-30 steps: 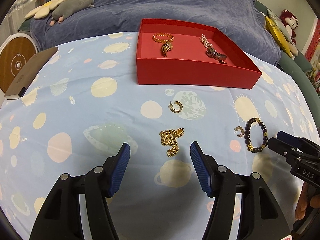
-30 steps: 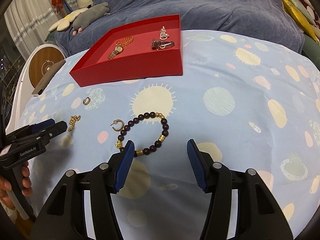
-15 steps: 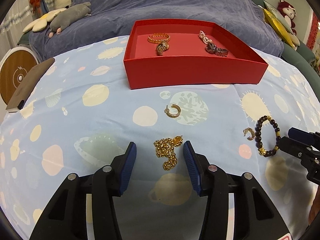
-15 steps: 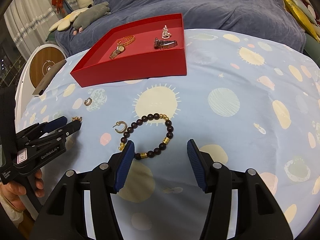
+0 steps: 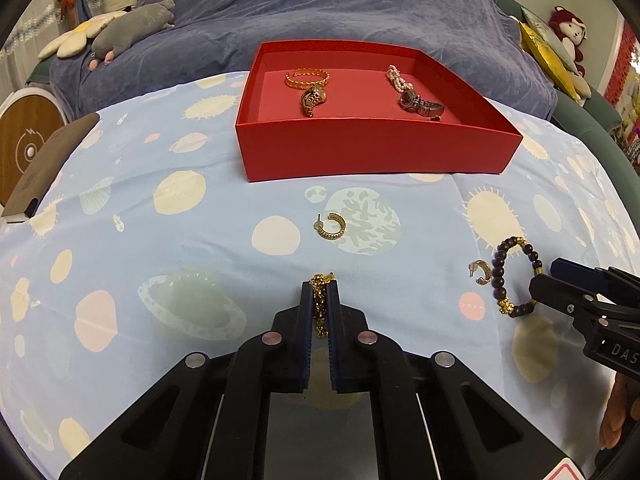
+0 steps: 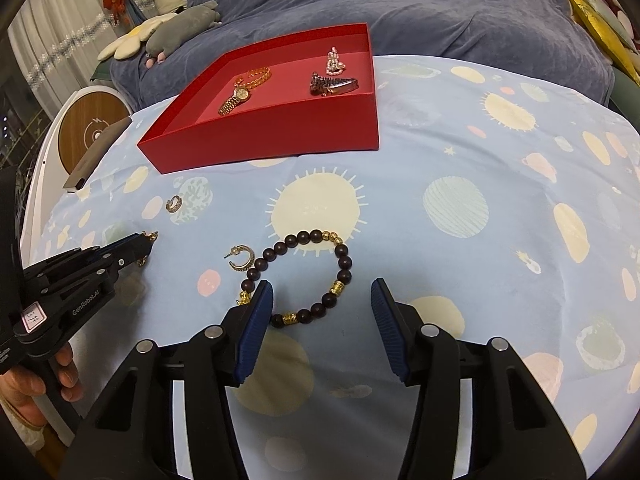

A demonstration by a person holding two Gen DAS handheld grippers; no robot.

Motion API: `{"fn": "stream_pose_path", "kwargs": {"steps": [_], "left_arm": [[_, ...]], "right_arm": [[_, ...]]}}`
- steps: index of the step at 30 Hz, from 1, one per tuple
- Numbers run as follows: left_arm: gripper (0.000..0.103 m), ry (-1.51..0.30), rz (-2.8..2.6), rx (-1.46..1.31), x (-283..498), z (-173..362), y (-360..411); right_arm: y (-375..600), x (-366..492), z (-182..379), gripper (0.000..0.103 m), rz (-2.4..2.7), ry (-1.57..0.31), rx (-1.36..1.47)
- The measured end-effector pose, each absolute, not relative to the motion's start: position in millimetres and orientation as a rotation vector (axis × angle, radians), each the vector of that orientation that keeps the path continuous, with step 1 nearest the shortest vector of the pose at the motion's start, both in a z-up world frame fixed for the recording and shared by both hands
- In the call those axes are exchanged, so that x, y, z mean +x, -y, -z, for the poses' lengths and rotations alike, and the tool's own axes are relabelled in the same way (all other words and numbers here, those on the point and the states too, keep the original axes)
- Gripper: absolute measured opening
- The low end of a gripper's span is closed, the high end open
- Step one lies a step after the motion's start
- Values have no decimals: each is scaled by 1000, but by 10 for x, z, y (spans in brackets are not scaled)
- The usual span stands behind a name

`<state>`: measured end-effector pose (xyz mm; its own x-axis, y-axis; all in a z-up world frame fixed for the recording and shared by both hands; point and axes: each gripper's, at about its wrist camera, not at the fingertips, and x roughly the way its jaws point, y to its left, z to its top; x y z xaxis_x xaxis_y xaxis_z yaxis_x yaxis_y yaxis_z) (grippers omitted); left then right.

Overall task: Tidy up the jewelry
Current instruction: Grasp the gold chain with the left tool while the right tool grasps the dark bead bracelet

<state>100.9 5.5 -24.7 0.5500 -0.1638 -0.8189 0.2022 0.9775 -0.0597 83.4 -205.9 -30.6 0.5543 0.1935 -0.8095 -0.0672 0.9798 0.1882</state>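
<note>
My left gripper (image 5: pixel 319 294) is shut on the gold chain (image 5: pixel 320 308) that lies on the blue patterned cloth. My right gripper (image 6: pixel 322 294) is open, its fingers on either side of the near part of a dark bead bracelet (image 6: pixel 304 276) on the cloth. That bracelet also shows in the left wrist view (image 5: pixel 514 276). A gold hoop earring (image 6: pixel 240 258) lies just left of the bracelet. Another gold hoop earring (image 5: pixel 332 227) lies nearer the red box (image 5: pixel 376 152). The box holds a gold bangle (image 5: pixel 307 78), a gold watch (image 5: pixel 313 99), a pearl piece (image 5: pixel 396 79) and a dark watch (image 5: pixel 420 103).
The cloth-covered table (image 6: pixel 480 160) ends at a blue-covered sofa (image 5: pixel 320 12) with plush toys (image 5: pixel 120 32). A round wooden-topped device (image 6: pixel 90 132) and a brown flat case (image 5: pixel 48 160) sit at the left edge. A hand (image 6: pixel 44 380) holds the left gripper's handle.
My left gripper has moved forward over the gold chain and shut on it. My right gripper has edged forward around the bead bracelet and stays open.
</note>
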Motion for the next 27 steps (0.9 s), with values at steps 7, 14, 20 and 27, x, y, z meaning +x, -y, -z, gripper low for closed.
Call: {"fn": "stream_pose_path", "kwargs": {"steps": [7, 14, 20, 27], "left_arm": [[4, -950, 220, 22, 992, 167, -104], [4, -940, 233, 2, 963, 93, -137], [4, -940, 234, -7, 957, 66, -157], [4, -939, 234, -4, 958, 65, -159]], "right_arm": [[2062, 919, 341, 37, -137, -973, 141], [2035, 939, 360, 26, -122, -964, 107], [2070, 948, 361, 13, -107, -966, 103], [2089, 922, 337, 8, -104, -965, 113]]}}
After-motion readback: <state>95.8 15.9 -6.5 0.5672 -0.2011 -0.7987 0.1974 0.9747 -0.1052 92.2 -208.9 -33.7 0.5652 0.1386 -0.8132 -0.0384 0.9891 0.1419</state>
